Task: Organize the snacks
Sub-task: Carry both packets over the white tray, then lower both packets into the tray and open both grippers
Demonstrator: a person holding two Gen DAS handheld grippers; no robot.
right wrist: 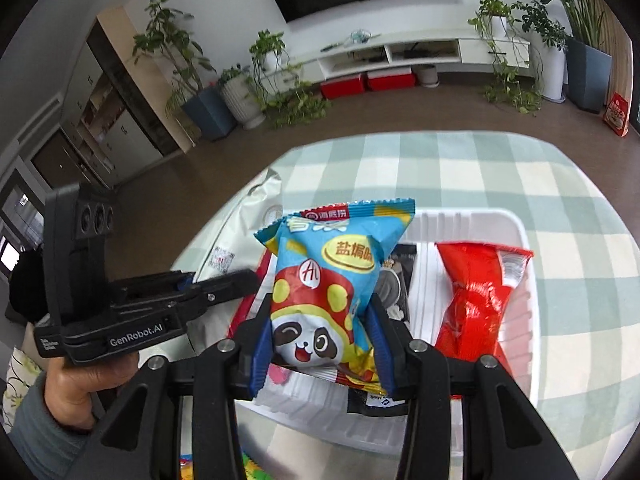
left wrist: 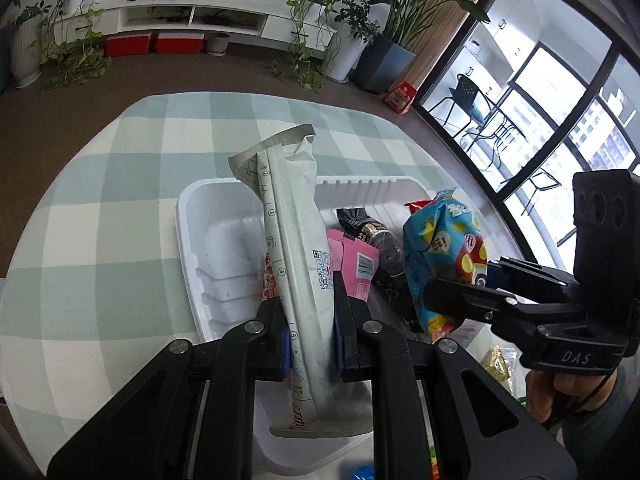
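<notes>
My left tongs (left wrist: 310, 332) squeeze tight on a long white snack pack (left wrist: 294, 240), holding it up over the white tray (left wrist: 192, 216). My right tongs (right wrist: 320, 344) pinch a puffy blue panda bag (right wrist: 328, 280) above the same tray. A red bag (right wrist: 476, 296) lies inside it, on the checked cloth (right wrist: 480, 168).

A tray (left wrist: 192, 216) sits on a clothed table (left wrist: 100, 184), with 2 packets held above it: a long packet (left wrist: 292, 240) over the tray's left part, a panda packet (right wrist: 324, 288) to its right. In the tray lie a foil-wrapped snack (right wrist: 476, 304) at right and, apparently, 2 flat sachets (left wrist: 356, 264) mid-tray.
</notes>
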